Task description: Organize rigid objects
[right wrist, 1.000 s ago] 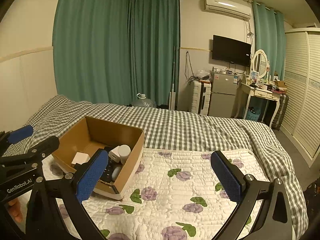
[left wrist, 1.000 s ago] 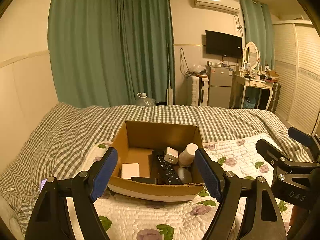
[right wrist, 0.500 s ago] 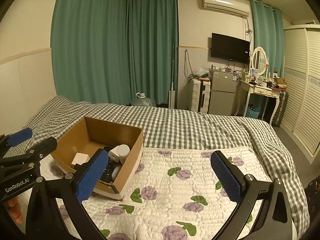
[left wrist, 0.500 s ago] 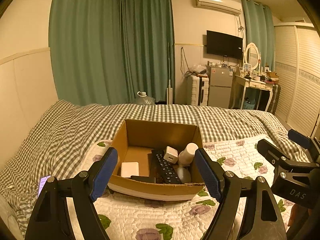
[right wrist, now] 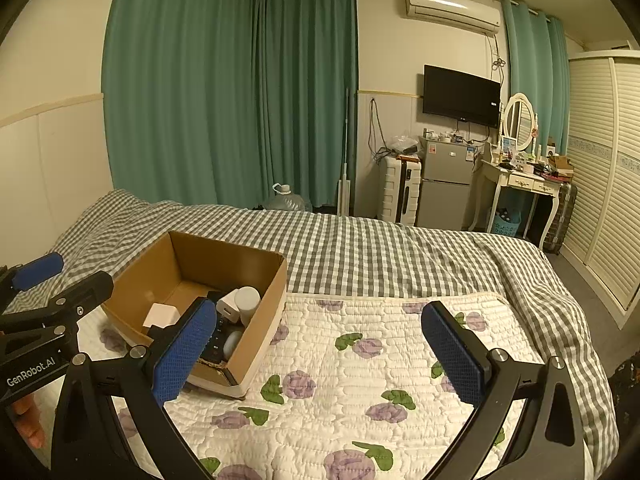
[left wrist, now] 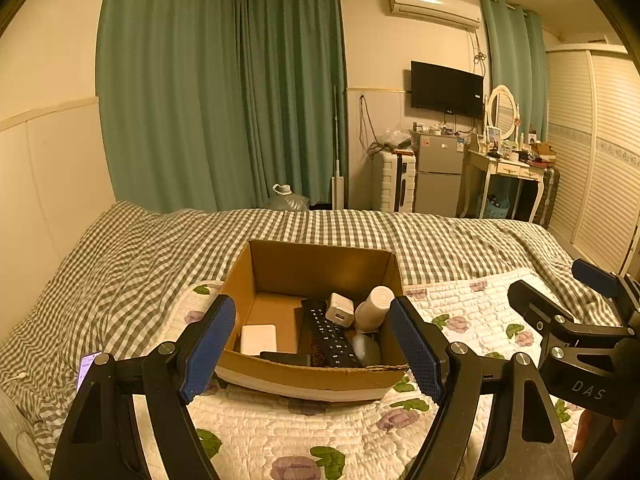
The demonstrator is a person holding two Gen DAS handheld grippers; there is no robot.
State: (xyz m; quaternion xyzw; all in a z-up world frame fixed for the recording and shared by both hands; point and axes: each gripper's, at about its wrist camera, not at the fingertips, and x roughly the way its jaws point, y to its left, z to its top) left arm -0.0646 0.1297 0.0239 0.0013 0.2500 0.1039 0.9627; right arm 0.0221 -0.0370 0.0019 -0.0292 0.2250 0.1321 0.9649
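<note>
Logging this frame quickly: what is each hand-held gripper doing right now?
Left hand-held gripper: open, holding nothing, cardboard box ahead of it.
Right hand-held gripper: open, holding nothing, over the floral quilt.

The cardboard box [left wrist: 320, 378] is open above; its walls block entry from the sides.

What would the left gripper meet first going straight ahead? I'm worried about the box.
Probably the near wall of the open brown cardboard box, which sits between the left gripper's open fingers; depth is unclear.
</note>
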